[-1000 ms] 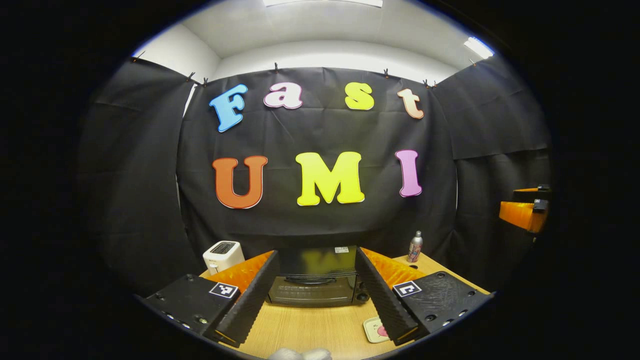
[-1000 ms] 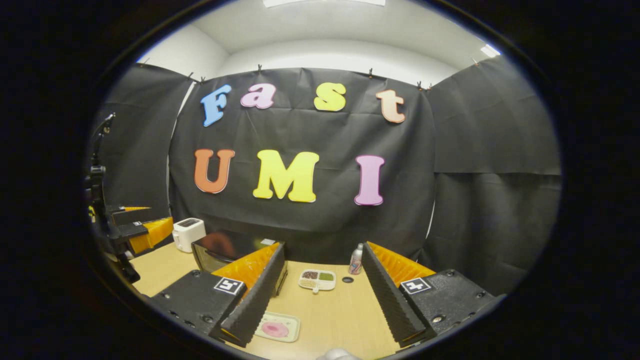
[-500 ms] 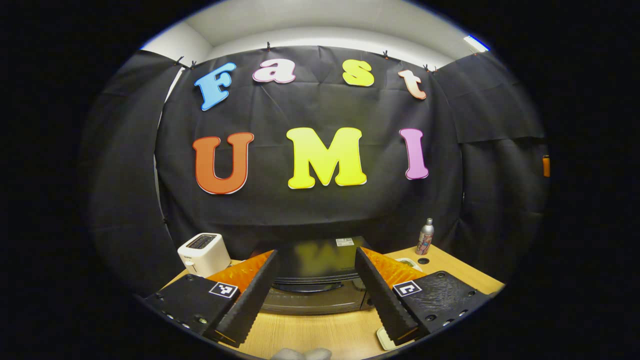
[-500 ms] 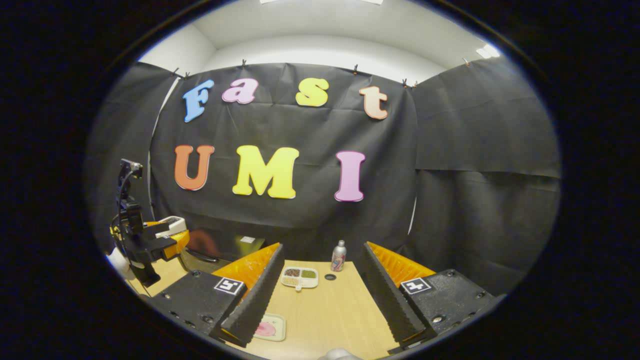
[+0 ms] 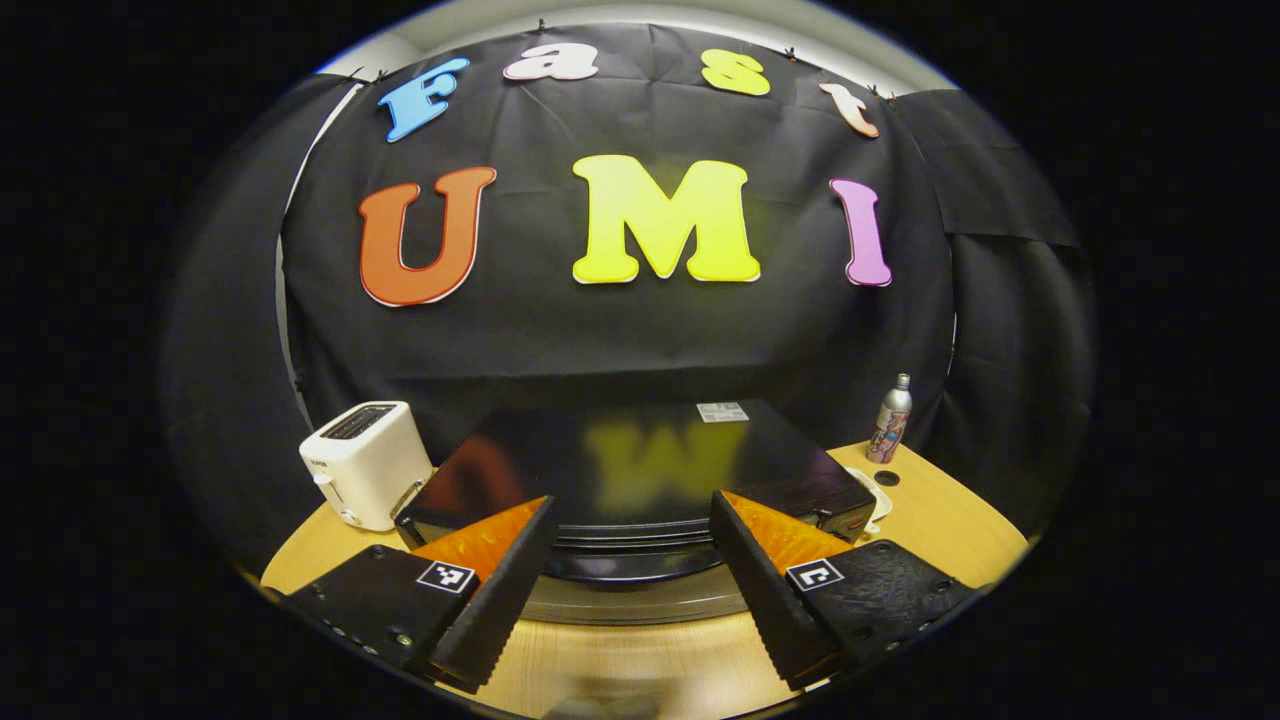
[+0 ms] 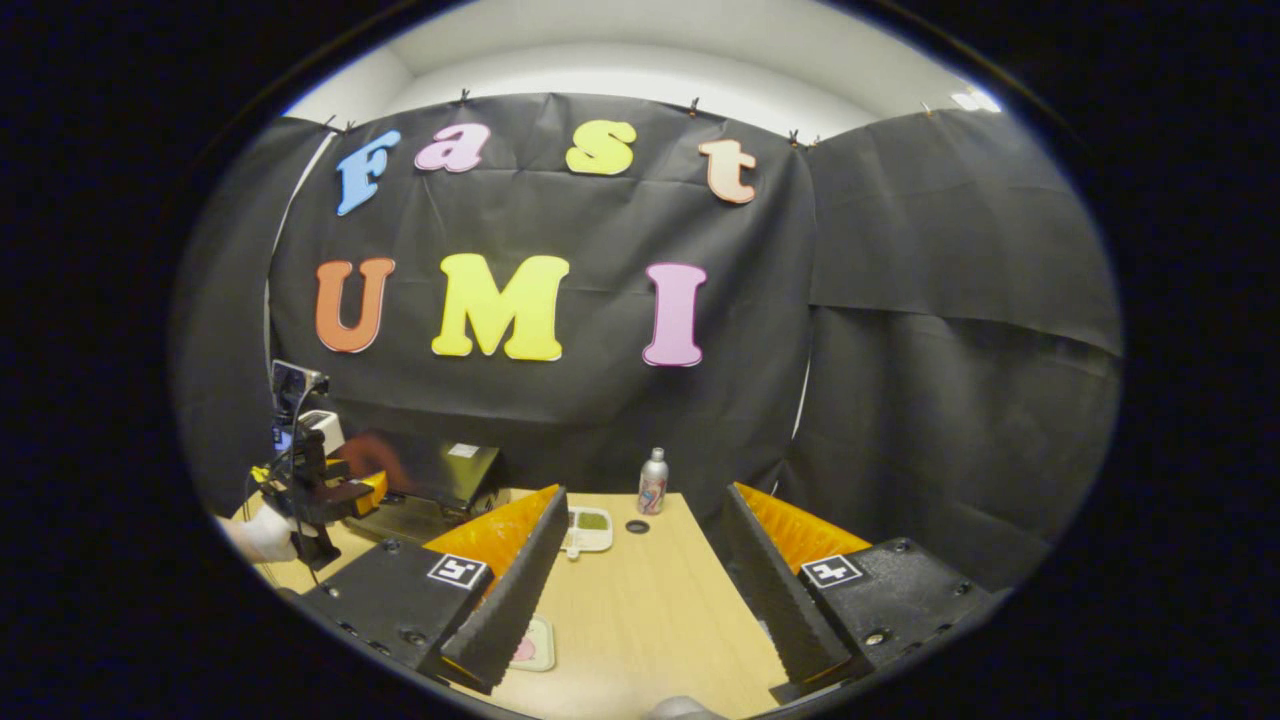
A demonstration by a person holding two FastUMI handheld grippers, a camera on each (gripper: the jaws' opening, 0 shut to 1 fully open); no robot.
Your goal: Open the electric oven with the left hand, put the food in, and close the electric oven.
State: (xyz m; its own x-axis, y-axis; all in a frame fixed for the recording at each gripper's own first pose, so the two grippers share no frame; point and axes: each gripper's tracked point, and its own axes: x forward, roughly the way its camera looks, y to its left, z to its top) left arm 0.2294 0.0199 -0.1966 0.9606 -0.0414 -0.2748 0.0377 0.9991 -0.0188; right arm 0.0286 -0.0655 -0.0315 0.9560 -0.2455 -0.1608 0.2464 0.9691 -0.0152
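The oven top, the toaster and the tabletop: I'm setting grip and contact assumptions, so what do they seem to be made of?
Oven: top looks like glossy black painted metal or glass; it mirrors the wall behind, so I can't say which.
Toaster: looks like white moulded plastic with a smooth, slightly shiny shell and rounded corners.
Table: light wood or wood-look laminate, matte, with fine straight grain lines.

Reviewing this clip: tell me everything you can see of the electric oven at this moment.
The oven is a black box with a glossy top that mirrors the wall and bears a small white sticker near its back edge. It stands on the wooden table, a white toaster close beside it. Its door looks closed, a dark curved handle across the front. The left gripper, open, sits just before that handle, not gripping it.
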